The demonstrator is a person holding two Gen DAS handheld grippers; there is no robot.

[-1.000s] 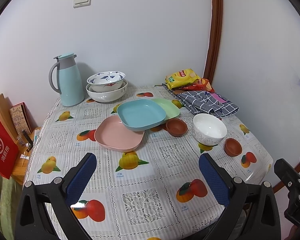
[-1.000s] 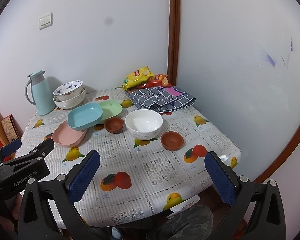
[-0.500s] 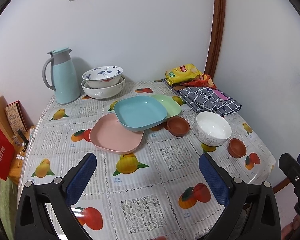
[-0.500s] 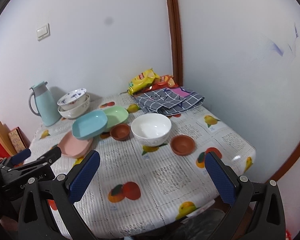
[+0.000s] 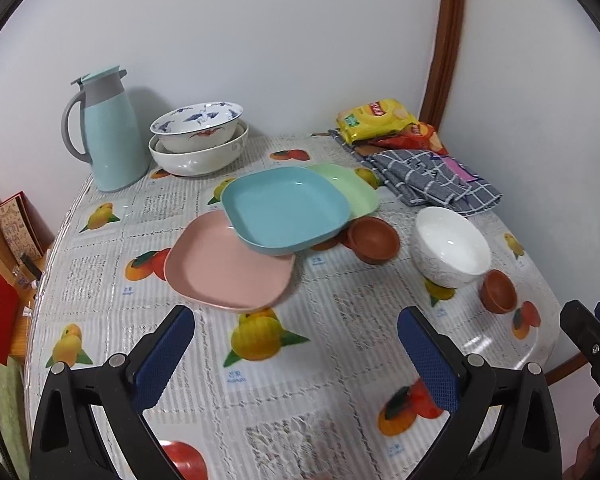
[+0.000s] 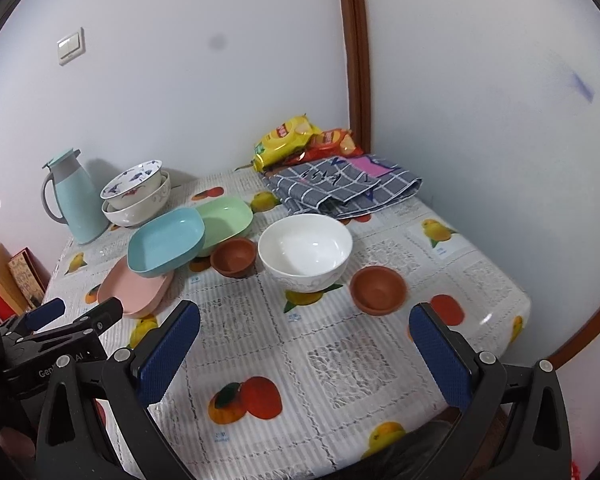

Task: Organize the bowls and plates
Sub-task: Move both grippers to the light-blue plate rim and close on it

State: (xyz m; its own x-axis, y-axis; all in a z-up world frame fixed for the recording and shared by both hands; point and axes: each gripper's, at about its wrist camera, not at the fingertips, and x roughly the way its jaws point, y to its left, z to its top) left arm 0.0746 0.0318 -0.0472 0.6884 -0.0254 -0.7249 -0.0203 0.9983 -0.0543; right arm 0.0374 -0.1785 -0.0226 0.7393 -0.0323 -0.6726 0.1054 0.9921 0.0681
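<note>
Table under a fruit-print plastic cloth (image 5: 260, 392) set in a wall corner. Light blue thermos jug (image 5: 108, 148) at the far left, beside two nested white ceramic bowls (image 5: 198, 140). At centre, a square blue plastic plate (image 5: 286, 210) lies tilted across a pink plate (image 5: 228, 266) and a green plate (image 5: 354, 186). White ceramic bowl (image 6: 305, 252) stands between two small brown clay bowls (image 6: 234, 258) (image 6: 378, 289). Left gripper (image 5: 296, 348) and right gripper (image 6: 305, 340) hover over the near edge, fingers wide apart, holding nothing.
</note>
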